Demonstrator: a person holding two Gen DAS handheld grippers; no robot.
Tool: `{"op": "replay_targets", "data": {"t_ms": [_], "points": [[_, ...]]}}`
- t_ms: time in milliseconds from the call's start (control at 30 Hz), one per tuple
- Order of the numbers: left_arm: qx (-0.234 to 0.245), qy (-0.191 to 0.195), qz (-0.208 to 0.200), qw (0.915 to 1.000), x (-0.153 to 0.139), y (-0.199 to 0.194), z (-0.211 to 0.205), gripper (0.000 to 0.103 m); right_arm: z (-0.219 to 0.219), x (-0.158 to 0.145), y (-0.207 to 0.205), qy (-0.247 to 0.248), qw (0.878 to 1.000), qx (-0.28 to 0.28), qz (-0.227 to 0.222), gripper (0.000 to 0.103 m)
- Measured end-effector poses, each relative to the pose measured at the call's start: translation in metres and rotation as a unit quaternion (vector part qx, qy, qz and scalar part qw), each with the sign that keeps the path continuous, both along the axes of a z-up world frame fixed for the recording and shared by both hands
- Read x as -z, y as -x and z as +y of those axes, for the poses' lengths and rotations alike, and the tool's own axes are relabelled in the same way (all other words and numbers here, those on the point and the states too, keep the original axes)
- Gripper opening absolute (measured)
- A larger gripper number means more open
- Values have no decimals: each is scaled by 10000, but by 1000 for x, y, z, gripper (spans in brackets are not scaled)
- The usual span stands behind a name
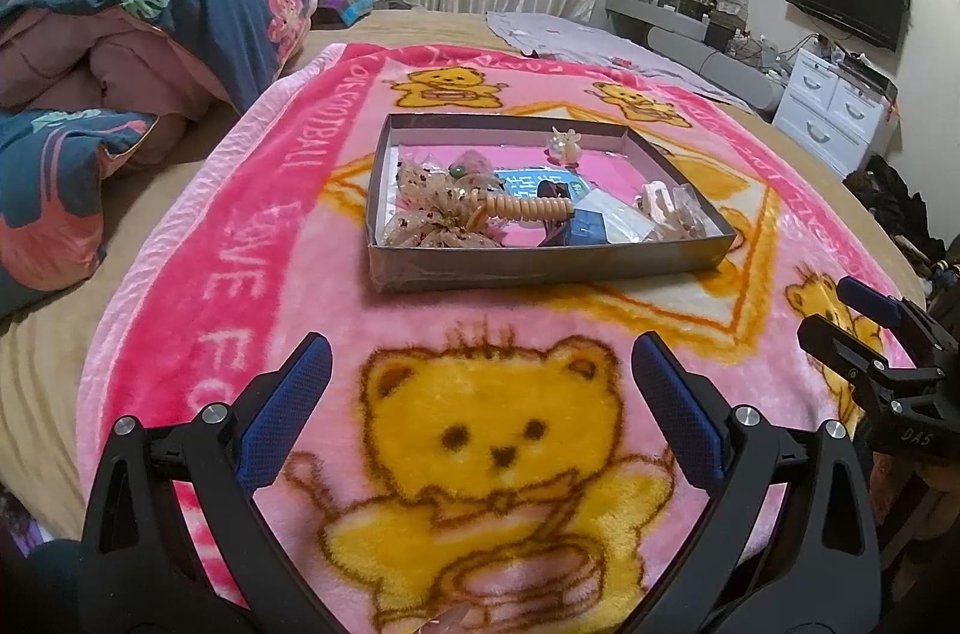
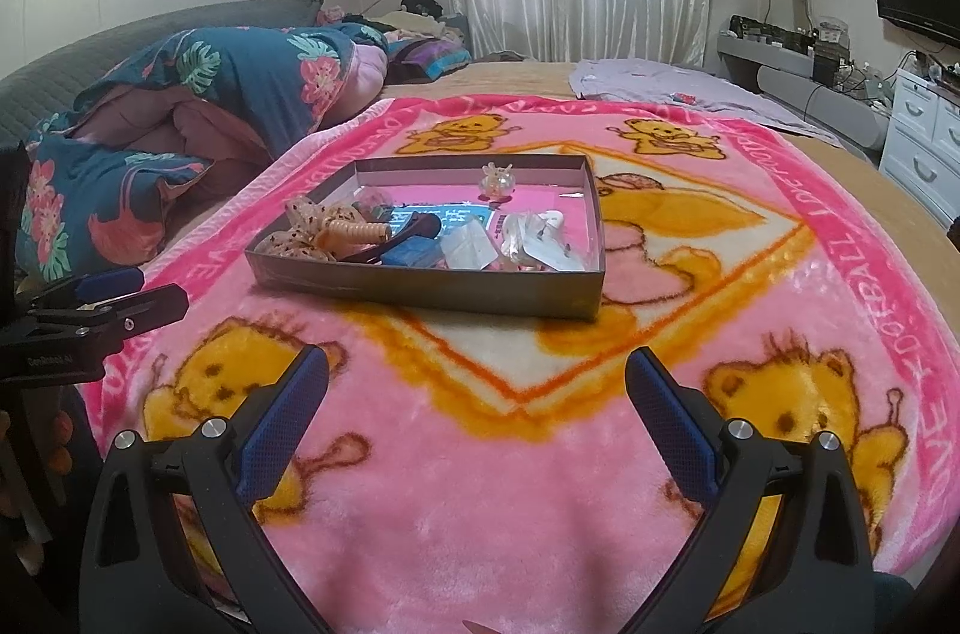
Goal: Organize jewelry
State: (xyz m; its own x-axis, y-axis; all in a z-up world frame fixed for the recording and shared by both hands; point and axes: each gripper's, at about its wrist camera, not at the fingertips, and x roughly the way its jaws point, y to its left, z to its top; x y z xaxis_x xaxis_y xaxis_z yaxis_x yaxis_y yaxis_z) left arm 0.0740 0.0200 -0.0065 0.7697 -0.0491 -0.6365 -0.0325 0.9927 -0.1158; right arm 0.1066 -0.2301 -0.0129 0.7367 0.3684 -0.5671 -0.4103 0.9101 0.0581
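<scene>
The left gripper (image 1: 480, 376) and the right gripper (image 2: 477, 385) both hover low over the pink bear blanket (image 1: 336, 310), each with its jaws spread wide and nothing between them. The jewelry sits in a shallow grey box (image 1: 540, 262) in the middle of both frames, well apart from either gripper. No piece is in hand, so the task seems to be at its beginning or between two picks.

Inside the box, at its left side, lies a sheer spotted bow (image 1: 426, 208) with a ribbed tan hair coil (image 1: 528, 208) beside it. A small clear ornament (image 1: 565, 145) stands near the far wall, and pale packets (image 2: 528, 238) fill the right side.

The next move probably asks one gripper to go forward over the near wall and close on one item only; the pieces overlap, so care is needed.

The dark items in the middle of the box are hard to identify. At the bottom edge of both frames a small pale thing is cut off.
</scene>
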Motion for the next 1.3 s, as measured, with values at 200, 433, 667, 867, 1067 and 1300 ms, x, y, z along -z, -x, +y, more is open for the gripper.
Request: {"op": "replay_targets", "data": {"t_ms": [200, 433, 667, 867, 1067, 1300], "points": [[-2, -25, -10, 10000, -1, 1, 0, 94, 0, 0, 0, -10, 10000, 4, 4, 99], [-3, -34, -1, 10000, -1, 1, 0, 94, -1, 0, 1, -8, 10000, 0, -3, 99], [-11, -41, -2, 10000, -1, 0, 0, 94, -1, 0, 1, -11, 10000, 2, 3, 99], [-21, -53, 2, 10000, -2, 1, 0, 94, -1, 0, 0, -6, 10000, 4, 9, 99], [-31, -50, 19, 10000, -2, 2, 0, 94, -1, 0, 0, -8, 10000, -3, 4, 99], [-64, -72, 37, 9999, -1, 2, 3, 94, -1, 0, 1, -8, 10000, 4, 6, 99]]}}
